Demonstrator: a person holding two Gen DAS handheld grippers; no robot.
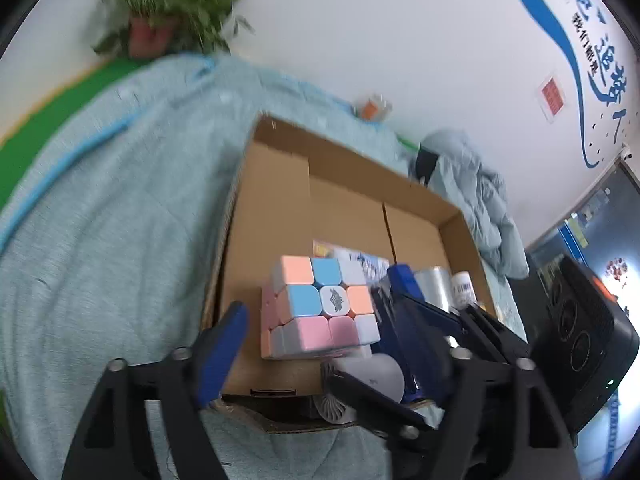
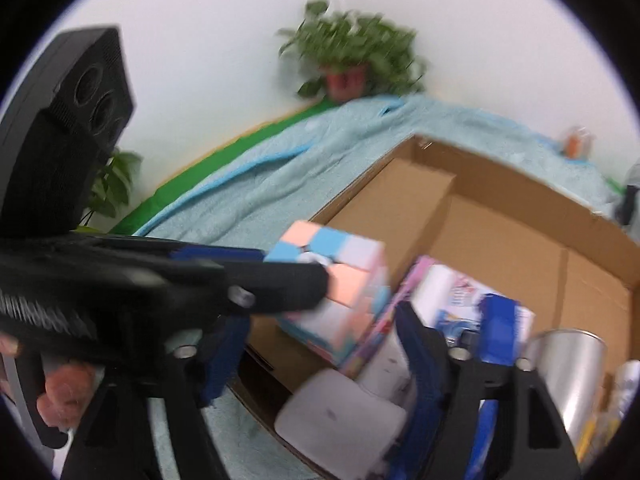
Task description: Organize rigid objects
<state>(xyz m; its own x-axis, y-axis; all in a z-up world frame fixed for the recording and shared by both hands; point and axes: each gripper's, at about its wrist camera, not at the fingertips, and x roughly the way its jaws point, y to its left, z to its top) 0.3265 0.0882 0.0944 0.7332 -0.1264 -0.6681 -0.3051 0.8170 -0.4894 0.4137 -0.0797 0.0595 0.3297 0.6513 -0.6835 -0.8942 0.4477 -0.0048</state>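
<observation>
Nearest in the left wrist view: left tongs (image 1: 320, 360) spread wide, blue pads well apart, gripping nothing. Between the two fingers but clear of both, a pastel puzzle cube (image 1: 322, 306), sitting in the near end of an open cardboard box (image 1: 280, 208). Just below the cube, at the box's near edge, a small white fan (image 1: 368, 376). Crossing in from the right, dark blue and black parts of the other tool.

Nearest in the right wrist view: right tongs (image 2: 324, 356) likewise wide apart, empty. Beneath them a white block (image 2: 340, 420) and a pink-edged flat package (image 2: 384, 312) leaning in the box (image 2: 500, 240). At left, a hand (image 2: 60, 392) around the handle of the left tool, whose black arm crosses in front of the cube (image 2: 340, 284). To the right, a shiny metal can (image 2: 568, 372) upright in the box corner.

Farther back, in both views: box resting on a pale blue-green blanket (image 1: 120, 220) spread over a surface with a green edge. Beyond that, a potted plant (image 2: 352, 56) against a white wall, blurred.
</observation>
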